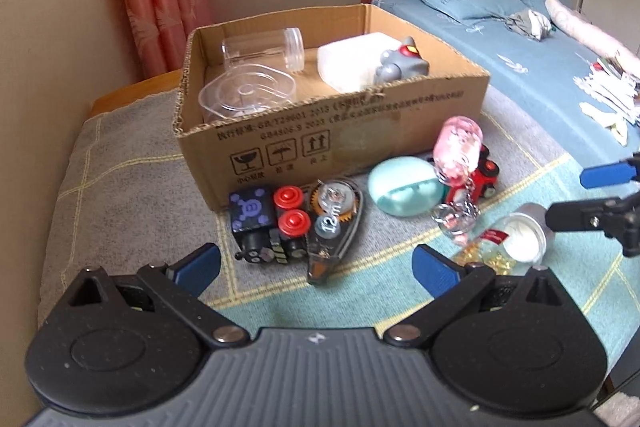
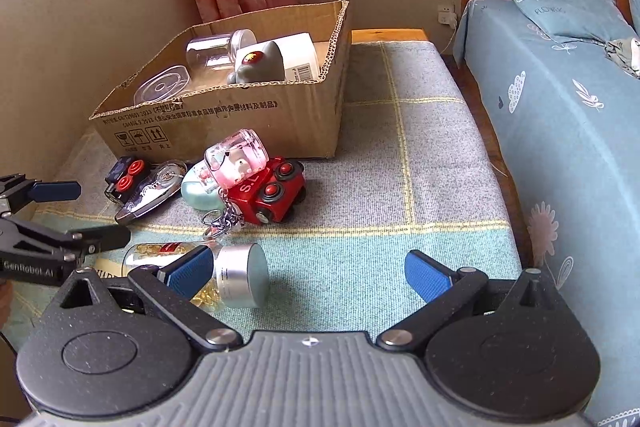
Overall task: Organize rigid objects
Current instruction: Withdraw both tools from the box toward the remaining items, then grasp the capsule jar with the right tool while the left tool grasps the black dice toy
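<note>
- My left gripper [image 1: 316, 267] is spread wide and holds nothing, hovering over the cloth-covered counter [image 1: 132, 187].
- My right gripper [image 2: 308, 273] is also spread wide and empty; its left finger sits in front of a clear bottle with a silver cap [image 2: 240, 279], which lies on its side with yellow capsules inside. Whether they touch, I cannot tell.
- In the left wrist view, a cardboard box [image 1: 340, 143] stands at 12 o'clock. Inside it are a clear jar [image 1: 264, 51], a clear plastic tray [image 1: 248, 95], a white container [image 1: 356, 63] and a grey toy figure [image 1: 400, 63].
- Just in front of the box, at 11 o'clock, a black toy train with red wheels [image 1: 272, 223] lies beside a correction tape dispenser [image 1: 332, 227].
- At 1 o'clock a pale teal oval case [image 1: 404, 187] touches a pink keychain bottle [image 1: 458, 147], which leans on a red toy train [image 1: 480, 175].
- A bed with blue sheets [image 1: 520, 67] runs along the counter's right side.
</note>
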A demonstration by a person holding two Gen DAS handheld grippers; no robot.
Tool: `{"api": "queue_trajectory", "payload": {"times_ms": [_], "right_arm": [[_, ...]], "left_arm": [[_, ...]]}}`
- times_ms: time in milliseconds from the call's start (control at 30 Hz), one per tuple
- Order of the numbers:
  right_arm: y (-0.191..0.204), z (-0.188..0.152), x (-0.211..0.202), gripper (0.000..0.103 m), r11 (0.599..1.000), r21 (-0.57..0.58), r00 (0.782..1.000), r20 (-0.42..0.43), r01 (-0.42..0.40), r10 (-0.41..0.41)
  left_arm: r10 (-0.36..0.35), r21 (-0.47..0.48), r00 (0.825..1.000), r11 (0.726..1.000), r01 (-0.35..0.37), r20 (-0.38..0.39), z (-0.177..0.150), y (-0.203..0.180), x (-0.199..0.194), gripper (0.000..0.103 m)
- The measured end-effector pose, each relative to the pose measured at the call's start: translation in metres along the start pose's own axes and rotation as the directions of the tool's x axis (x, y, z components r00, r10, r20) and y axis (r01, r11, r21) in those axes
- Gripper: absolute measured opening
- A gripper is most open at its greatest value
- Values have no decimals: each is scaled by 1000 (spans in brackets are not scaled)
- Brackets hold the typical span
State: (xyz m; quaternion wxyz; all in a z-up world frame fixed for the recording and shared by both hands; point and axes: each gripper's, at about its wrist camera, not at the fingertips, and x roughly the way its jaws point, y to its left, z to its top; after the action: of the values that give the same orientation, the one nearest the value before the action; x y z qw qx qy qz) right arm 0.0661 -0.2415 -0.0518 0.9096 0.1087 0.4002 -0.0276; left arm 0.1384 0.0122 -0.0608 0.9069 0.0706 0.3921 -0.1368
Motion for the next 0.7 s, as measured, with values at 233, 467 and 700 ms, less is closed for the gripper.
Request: {"api": "queue_trajectory", "payload": {"times_ms": [233,467,700], "right_arm": [[2,4,-2,103,1000,-5,1000,12,-4,4],[3,7,1,103,1000,-13,1000,8,-5,5],[9,12,5,103,997,-69,999,19,-31,33]], "left_arm": [[96,-86,995,992,-93,33,15,26,22,101],[126,-120,992,985,-124,6,15,38,40,101],[152,-104,988,983,-154,-24,-1,51,37,101]]}}
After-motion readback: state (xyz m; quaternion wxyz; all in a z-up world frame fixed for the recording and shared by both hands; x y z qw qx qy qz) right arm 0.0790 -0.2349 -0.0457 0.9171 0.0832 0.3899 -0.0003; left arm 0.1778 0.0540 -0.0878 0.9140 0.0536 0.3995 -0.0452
